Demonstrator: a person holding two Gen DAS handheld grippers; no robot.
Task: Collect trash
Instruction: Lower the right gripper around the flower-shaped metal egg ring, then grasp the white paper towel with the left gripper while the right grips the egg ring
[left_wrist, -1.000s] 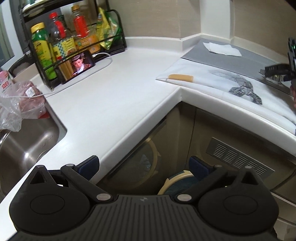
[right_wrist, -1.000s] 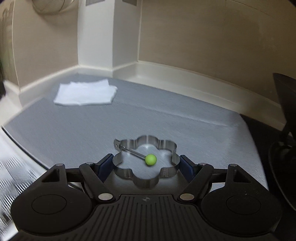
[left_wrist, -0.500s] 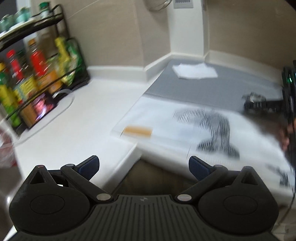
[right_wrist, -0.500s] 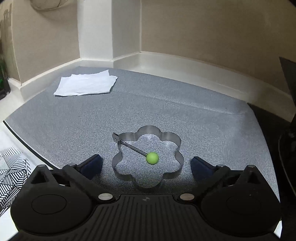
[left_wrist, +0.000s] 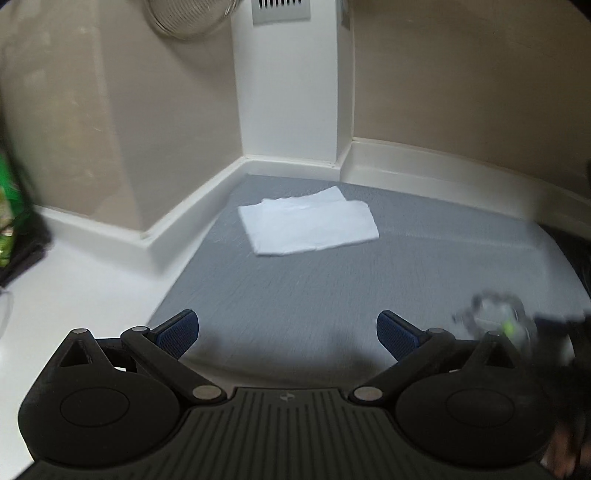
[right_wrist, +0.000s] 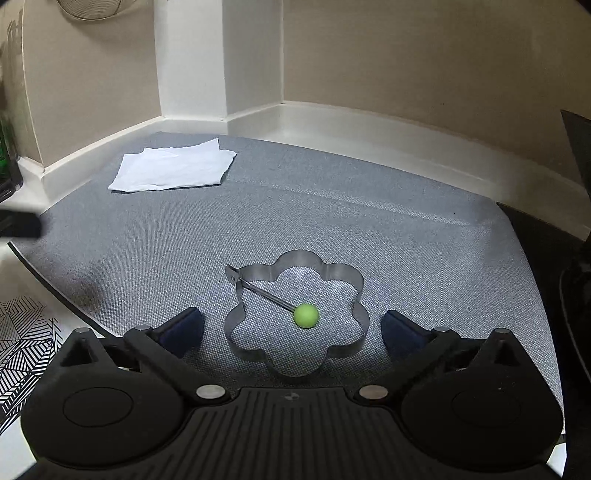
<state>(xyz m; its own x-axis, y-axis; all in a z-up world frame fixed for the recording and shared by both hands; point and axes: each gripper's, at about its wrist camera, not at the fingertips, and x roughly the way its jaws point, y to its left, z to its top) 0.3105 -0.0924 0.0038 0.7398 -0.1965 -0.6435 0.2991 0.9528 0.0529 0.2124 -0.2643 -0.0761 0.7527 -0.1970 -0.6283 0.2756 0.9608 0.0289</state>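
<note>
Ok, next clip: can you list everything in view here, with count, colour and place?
Folded cloth: one, white, far left of the mat, near the corner.
Flower-shaped metal ring: one, silver with a green knob on its handle, on the mat between the right fingers, untouched.
Mat: one, grey, on the counter.
Patterned sheet: one, black and white, left of the mat.
Wire basket: one, metal, on the wall.
Vent: one, pale, on the pillar.
Left gripper: black, open, empty.
Right gripper: black, just opened.

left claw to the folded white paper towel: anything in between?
Nothing: bare grey woven mat runs from the open left claw to the folded white paper towel, seen in the left wrist view.
</note>
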